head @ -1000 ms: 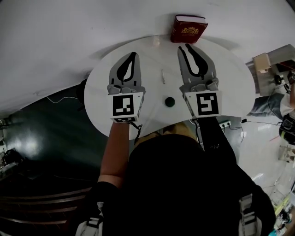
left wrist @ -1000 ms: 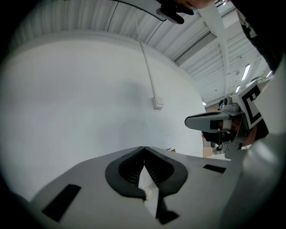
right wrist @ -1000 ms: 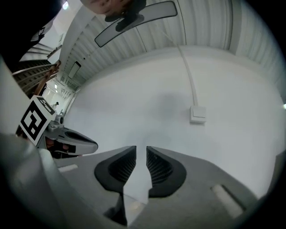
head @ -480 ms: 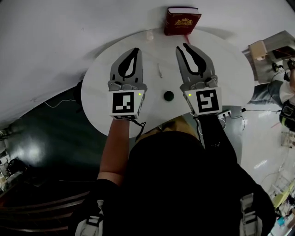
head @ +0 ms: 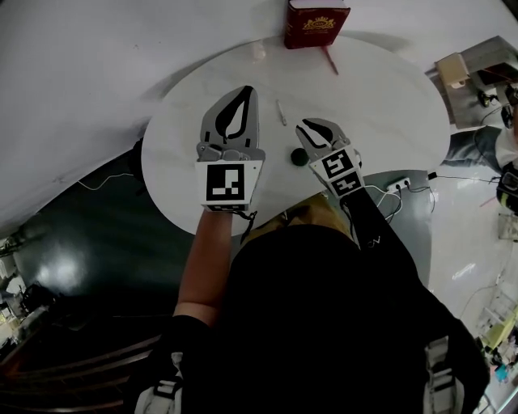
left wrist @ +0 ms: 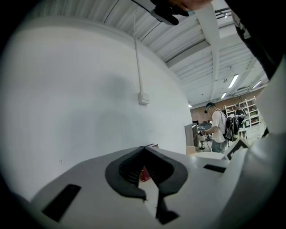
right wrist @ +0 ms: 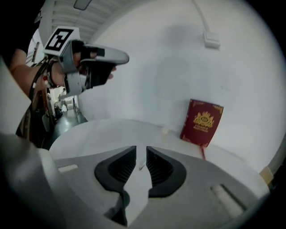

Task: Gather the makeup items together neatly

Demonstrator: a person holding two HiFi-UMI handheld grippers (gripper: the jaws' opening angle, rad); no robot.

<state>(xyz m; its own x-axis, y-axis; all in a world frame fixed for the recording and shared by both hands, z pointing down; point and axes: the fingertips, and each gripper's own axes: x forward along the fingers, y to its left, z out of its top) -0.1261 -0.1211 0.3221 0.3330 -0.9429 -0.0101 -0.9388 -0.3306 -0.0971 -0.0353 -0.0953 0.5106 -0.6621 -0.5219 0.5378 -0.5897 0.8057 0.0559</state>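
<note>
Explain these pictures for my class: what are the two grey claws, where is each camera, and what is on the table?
A person holds a hand-worked two-jaw gripper in each hand; the marker cubes are part of them. The head view looks down from the person's head. Each gripper view looks along one gripper's own jaws. On the round white table lie a dark round item, a slim white stick, a thin red stick and a small pale item. A red box stands at the far edge. The left gripper is shut and the right gripper slightly open; neither holds anything.
</note>
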